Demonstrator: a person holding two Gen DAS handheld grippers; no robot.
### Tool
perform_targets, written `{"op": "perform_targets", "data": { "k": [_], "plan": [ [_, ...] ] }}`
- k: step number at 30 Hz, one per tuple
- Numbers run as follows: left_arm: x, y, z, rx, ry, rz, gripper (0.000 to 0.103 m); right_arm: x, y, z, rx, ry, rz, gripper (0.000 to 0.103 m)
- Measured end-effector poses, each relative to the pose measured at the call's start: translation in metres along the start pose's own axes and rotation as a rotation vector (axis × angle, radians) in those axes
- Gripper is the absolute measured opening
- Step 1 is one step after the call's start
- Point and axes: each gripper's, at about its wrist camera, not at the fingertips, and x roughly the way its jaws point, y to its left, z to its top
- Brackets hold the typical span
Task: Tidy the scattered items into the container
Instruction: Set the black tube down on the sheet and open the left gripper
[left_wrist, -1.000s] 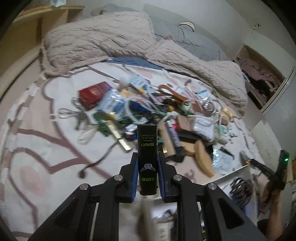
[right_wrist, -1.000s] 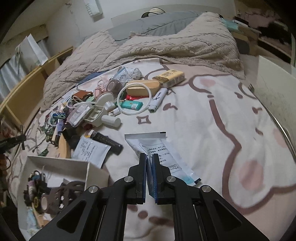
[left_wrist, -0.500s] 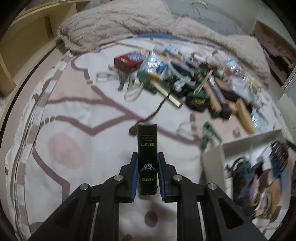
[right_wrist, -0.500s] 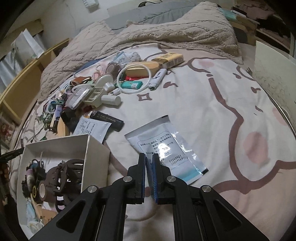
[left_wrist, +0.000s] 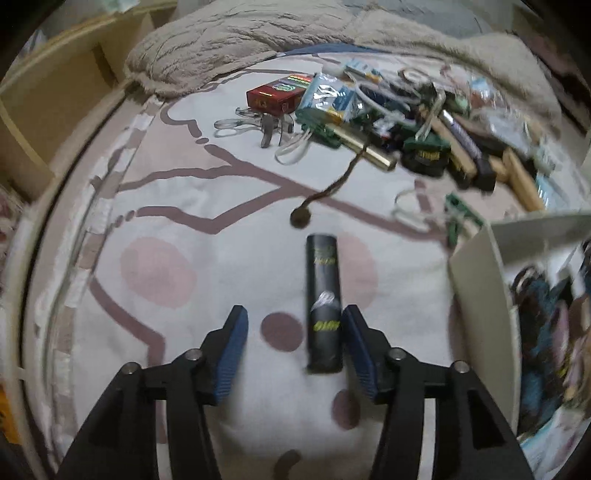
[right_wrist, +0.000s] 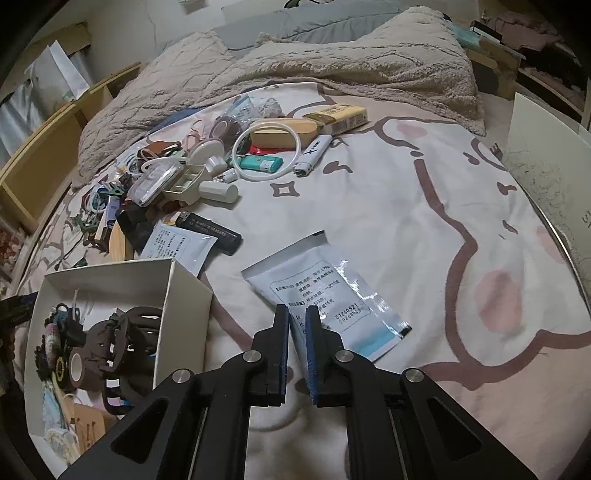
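Left fingers (left_wrist: 238, 343) opening around black tube (left_wrist: 323, 306); right fingers (right_wrist: 282, 343) pinch sachet (right_wrist: 325, 295).

Both fisheye views ride on the grippers, looking steeply down along the fingers, close over the patterned bedspread (left_wrist: 177, 206). The left wrist view faces the clutter pile with the white box (left_wrist: 480, 280) at its right edge; the right wrist view has that box (right_wrist: 184, 295) at lower left.
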Motion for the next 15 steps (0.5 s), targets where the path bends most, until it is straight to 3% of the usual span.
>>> {"op": "perform_targets", "data": {
  "k": [6,11,15],
  "plan": [
    [0.0,0.003,-0.003,0.049,0.002,0.053,0.074,-0.002,-0.004,0.001,-0.007,0.005,-0.027,0.009],
    [0.003,0.02,-0.003,0.027,0.005,0.12,0.076,-0.006,-0.01,0.002,-0.008,-0.002,-0.076,0.009],
    [0.005,0.035,-0.002,-0.029,0.009,0.151,0.076,-0.011,-0.017,0.004,0.016,-0.009,-0.066,0.009]
  ]
}}
